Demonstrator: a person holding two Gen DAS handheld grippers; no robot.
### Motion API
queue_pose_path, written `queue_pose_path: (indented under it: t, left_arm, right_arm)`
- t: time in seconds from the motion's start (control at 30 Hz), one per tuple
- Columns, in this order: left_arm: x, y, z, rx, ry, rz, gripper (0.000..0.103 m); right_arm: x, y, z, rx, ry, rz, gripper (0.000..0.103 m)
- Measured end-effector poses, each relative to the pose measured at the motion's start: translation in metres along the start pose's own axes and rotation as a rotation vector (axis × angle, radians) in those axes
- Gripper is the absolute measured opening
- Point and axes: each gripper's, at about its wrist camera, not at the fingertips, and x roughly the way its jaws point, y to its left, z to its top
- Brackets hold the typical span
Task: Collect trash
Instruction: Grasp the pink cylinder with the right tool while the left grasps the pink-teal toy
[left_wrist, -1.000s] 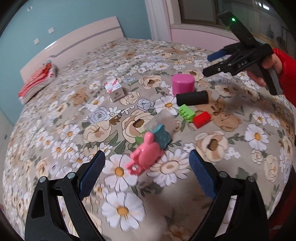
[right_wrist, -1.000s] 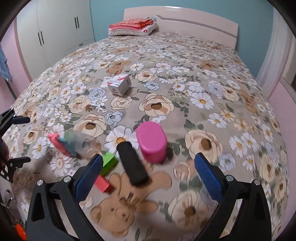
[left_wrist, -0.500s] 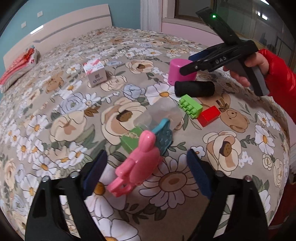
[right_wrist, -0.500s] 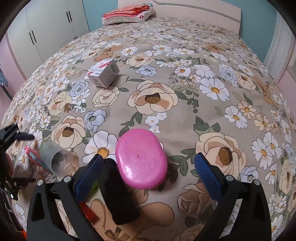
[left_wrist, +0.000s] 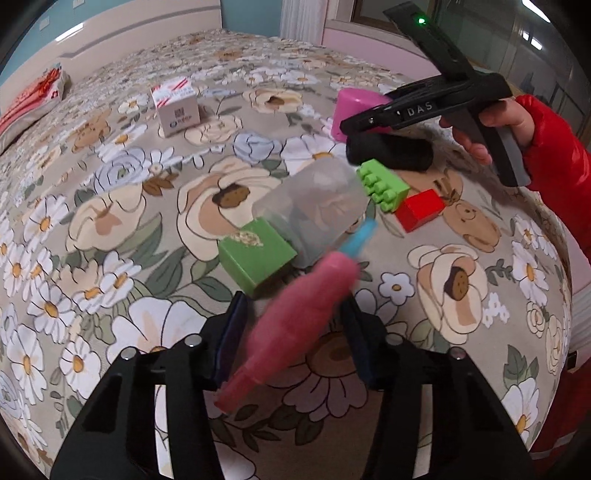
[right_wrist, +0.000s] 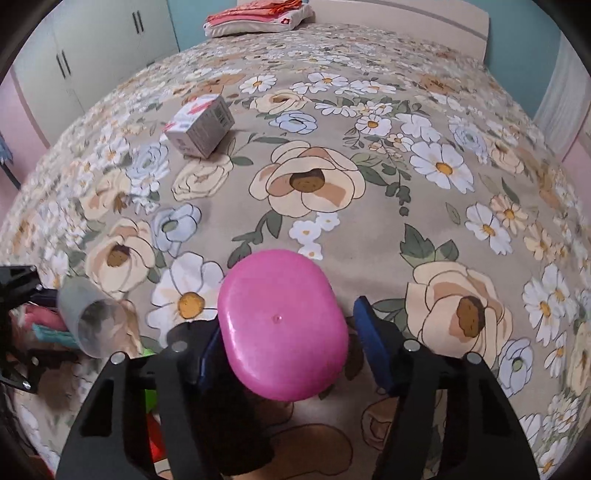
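On the flowered bedspread, my left gripper has its jaws narrowed around a pink toy with a teal part, blurred by motion; I cannot tell if the pads touch it. A clear plastic cup lies on its side just beyond, next to a green block. My right gripper straddles a pink oval container; the left pad is close to it, a gap shows at the right pad. A black cylinder lies beside the container.
A green studded brick and a red brick lie near the cylinder. A small white box sits farther up the bed. Folded red-and-white cloth lies at the headboard. A white wardrobe stands to the left.
Both grippers moved forward and down onto their objects and their jaws narrowed: the left around the pink toy, the right around the pink container.
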Motion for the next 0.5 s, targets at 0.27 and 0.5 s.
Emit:
queue_pose_path:
  t: [0.27,0.5]
  left_arm:
    - [0.0024,0.0072,0.0005,-0.062,0.0,0.006,0.037]
    - [-0.0034,0.0085,-0.0024,-0.138,0.005,0.038,0.027]
  right_arm:
    - [0.0122,0.0038,-0.0017,-0.01,0.004,-0.008,0.055]
    - [0.0082,0.0037,-0.005,0.007,-0.007,-0.006,0.055]
